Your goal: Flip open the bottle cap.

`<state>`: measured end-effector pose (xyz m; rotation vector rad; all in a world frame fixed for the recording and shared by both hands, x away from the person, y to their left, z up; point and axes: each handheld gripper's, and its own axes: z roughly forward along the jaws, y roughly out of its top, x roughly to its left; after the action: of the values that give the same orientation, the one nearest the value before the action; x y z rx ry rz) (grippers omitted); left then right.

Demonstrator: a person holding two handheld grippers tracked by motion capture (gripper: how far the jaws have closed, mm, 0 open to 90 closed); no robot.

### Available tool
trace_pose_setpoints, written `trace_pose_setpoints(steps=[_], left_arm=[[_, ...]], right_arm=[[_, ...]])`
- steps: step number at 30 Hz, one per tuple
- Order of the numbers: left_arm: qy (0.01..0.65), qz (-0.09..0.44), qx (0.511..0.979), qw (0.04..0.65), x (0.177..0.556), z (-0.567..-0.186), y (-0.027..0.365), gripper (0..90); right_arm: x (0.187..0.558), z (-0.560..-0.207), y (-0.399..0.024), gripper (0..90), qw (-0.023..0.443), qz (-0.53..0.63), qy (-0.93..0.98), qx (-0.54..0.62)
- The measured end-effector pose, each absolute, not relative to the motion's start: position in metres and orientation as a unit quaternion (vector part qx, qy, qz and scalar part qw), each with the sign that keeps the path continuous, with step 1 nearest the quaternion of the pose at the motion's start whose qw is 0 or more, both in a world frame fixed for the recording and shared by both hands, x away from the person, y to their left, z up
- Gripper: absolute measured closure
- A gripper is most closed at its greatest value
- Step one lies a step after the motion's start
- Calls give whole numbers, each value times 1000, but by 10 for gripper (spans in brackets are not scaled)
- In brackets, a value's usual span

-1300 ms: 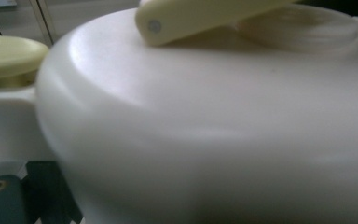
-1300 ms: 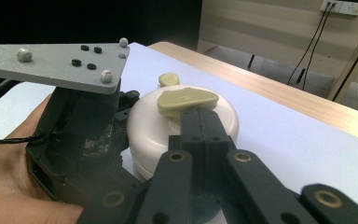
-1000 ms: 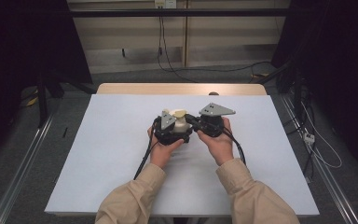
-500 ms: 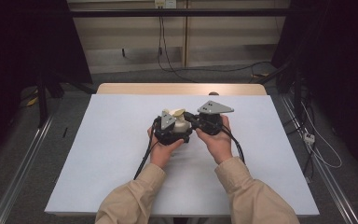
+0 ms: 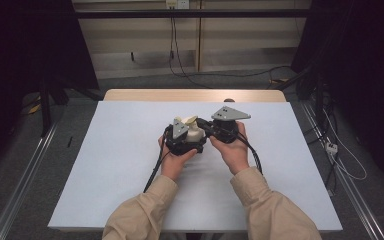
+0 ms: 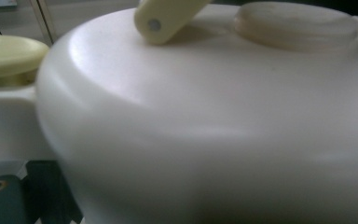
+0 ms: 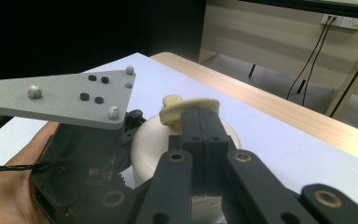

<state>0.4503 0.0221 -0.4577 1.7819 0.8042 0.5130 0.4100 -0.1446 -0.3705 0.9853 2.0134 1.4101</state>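
Your right gripper (image 7: 204, 135) is pinching the handle (image 7: 191, 106) of the cream pot (image 5: 194, 131). I cannot tell how your left gripper (image 5: 181, 142) stands. The white table (image 5: 110, 165) is bare out to its edges.

No readable text, label, brand, number or sign appears anywhere in these views. The cream-coloured pot (image 5: 194, 131) held between the two grippers has plain, unmarked surfaces, and the grey plates on top of the grippers carry only small screws and round markers, no writing. The pale sheet covering the table (image 5: 105, 150) is blank too.
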Motion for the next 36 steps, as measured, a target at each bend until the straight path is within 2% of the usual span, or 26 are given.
trace_pose_setpoints(steps=[36], left_arm=[[337,215,747,532,450,-458,22,53]], right_arm=[[419,-369,-141,900,252,515,740,352]])
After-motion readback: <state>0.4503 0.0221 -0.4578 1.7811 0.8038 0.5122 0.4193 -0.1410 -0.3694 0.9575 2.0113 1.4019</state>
